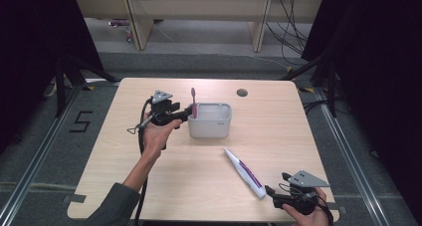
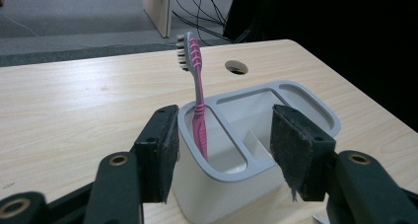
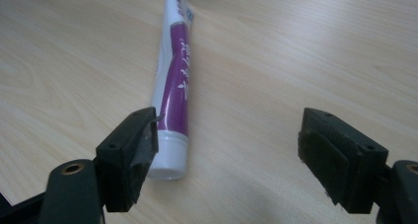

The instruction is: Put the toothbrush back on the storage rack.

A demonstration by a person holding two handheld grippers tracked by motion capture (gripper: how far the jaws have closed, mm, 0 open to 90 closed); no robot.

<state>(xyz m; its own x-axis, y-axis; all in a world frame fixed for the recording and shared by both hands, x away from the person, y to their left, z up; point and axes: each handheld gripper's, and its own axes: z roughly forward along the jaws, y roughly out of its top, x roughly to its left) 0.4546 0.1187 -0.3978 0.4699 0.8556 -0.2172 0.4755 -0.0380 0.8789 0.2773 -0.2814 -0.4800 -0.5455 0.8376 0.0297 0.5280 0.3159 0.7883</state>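
Nearest the camera, right gripper [image 1: 272, 191] is hovering open-jawed at a white-and-purple toothpaste tube [image 1: 244, 172] lying near-right on the wooden table [image 1: 278, 121], while left gripper [image 1: 185, 114], open, is straddling a grey plastic caddy [image 1: 210, 126] holding an upright pink toothbrush [image 1: 193, 103], risking tipping it.

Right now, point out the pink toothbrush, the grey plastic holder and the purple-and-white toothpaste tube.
pink toothbrush [image 2: 197, 86]: left gripper view, mid-handle.
grey plastic holder [image 1: 209, 129]: high view, front wall.
purple-and-white toothpaste tube [image 3: 176, 81]: right gripper view, purple body.
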